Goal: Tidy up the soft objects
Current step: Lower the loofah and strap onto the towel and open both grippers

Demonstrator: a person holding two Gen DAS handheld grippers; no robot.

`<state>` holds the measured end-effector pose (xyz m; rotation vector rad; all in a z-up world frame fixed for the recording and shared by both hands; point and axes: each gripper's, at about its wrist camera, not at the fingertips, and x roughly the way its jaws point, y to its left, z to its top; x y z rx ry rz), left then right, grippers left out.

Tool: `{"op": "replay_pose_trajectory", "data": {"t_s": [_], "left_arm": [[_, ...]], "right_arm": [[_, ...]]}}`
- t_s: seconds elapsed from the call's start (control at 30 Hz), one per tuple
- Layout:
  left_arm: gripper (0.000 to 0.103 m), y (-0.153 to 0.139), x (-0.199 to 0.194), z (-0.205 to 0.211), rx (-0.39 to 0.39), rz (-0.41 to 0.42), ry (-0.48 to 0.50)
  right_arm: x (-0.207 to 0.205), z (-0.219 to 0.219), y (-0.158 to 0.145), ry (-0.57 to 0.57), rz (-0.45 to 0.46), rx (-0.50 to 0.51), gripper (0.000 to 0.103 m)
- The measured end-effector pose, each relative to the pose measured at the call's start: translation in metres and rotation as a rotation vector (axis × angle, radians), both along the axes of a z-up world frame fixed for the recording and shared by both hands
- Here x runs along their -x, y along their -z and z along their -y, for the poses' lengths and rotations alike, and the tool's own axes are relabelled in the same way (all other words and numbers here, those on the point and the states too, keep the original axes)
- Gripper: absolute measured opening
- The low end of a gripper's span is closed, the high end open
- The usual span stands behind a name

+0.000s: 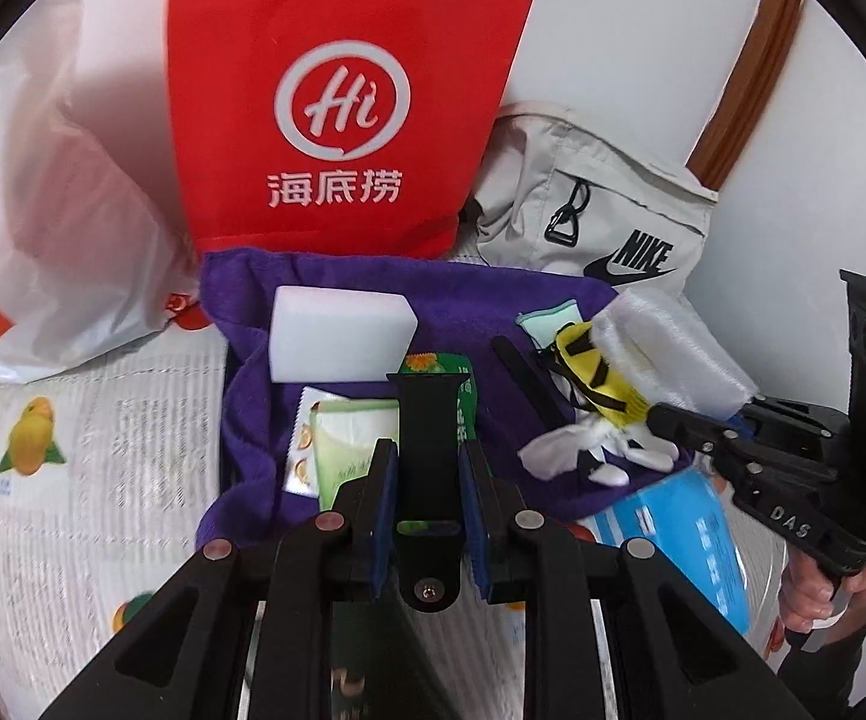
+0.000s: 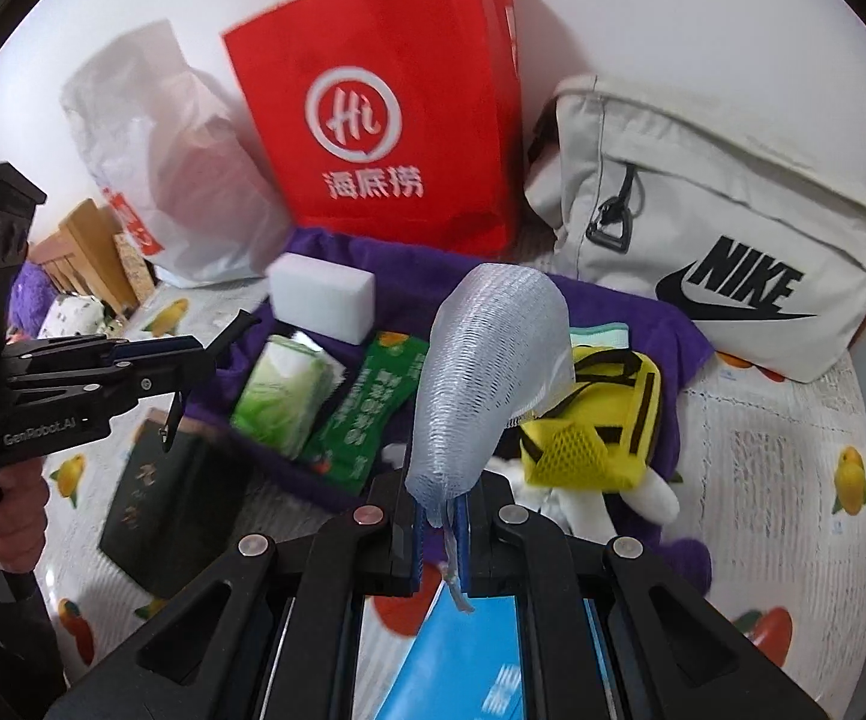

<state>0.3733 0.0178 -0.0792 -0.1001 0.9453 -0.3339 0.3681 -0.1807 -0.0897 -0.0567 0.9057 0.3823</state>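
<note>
A purple towel (image 1: 493,300) (image 2: 643,312) lies on the table with a white sponge block (image 1: 339,333) (image 2: 321,297), a pale green tissue pack (image 1: 354,450) (image 2: 282,396), a green snack packet (image 2: 366,414) and a yellow mesh plush toy (image 1: 592,375) (image 2: 601,426) on it. My left gripper (image 1: 426,468) (image 2: 207,351) is shut on a black strap (image 1: 426,438), held upright. My right gripper (image 2: 439,516) (image 1: 655,414) is shut on a white mesh foam sleeve (image 2: 487,372) (image 1: 667,348), held above the toy.
A red paper bag (image 1: 336,102) (image 2: 396,114), a white plastic bag (image 1: 54,210) (image 2: 174,180) and a beige Nike bag (image 1: 601,222) (image 2: 715,228) stand at the back wall. A dark green box (image 2: 162,510) and a blue box (image 1: 679,540) (image 2: 463,660) lie on the fruit-print tablecloth (image 1: 102,450).
</note>
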Motion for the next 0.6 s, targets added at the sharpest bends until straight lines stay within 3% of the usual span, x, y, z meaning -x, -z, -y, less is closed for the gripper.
{"op": "replay_pose_trajectory", "data": {"t_s": [0.5, 0.6], "left_arm": [[0.021, 0.044, -0.060, 0.038, -0.067, -0.102, 0.025], [0.021, 0.048, -0.063, 0.042, -0.090, -0.107, 0.024]], "right_arm": [[-0.054, -0.003, 0.046, -0.013, -0.168, 0.011, 0.011], [-0.057, -0.003, 0.048, -0.015, -0.181, -0.001, 0.025]]}}
